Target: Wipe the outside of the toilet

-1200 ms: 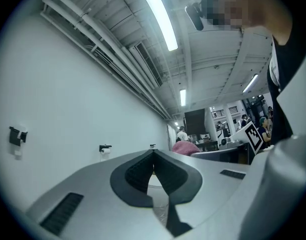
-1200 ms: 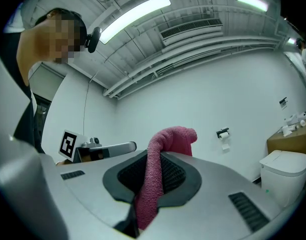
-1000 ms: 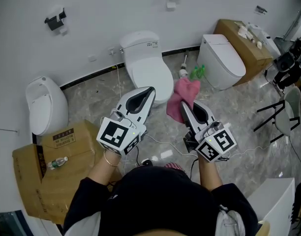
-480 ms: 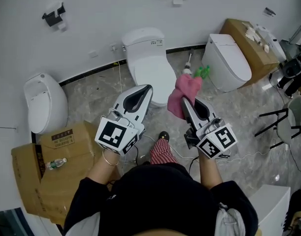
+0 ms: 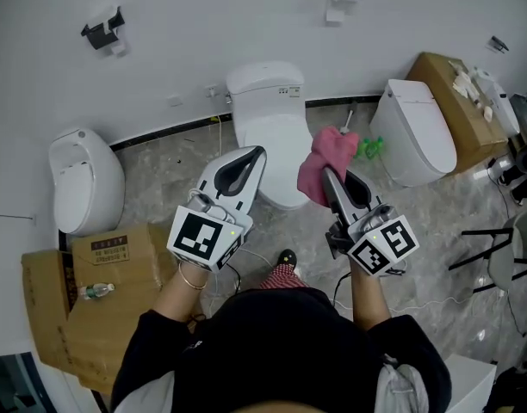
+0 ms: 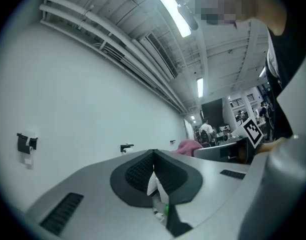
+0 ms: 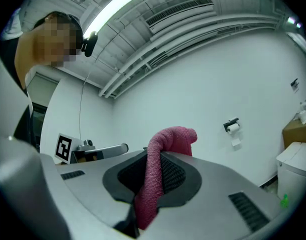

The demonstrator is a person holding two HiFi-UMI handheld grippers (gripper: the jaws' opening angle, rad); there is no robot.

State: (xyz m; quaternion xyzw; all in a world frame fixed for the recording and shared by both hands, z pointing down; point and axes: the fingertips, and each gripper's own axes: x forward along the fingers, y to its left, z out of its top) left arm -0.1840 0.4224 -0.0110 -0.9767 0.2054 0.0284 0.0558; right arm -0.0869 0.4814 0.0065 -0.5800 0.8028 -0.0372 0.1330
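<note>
The right gripper (image 5: 328, 175) is clamping a pink cloth (image 5: 322, 162) just short of the white toilet (image 5: 268, 132) standing against the wall. The left gripper (image 5: 257, 155) is closed on nothing. The loosely bunched cloth may be slipping free once pressed to porcelain. A cardboard box (image 5: 117, 261) is bearing a plastic bottle (image 5: 97, 291) on top, its contents unseen.

A person at lower centre wears a black short-sleeved top (image 5: 281, 351), red checked trousers (image 5: 282, 275) and a thin bracelet (image 5: 191, 279). The grey, black-padded left gripper (image 5: 259, 151) and right gripper (image 5: 325, 172) bear black-and-white marker cubes (image 5: 203, 237).
</note>
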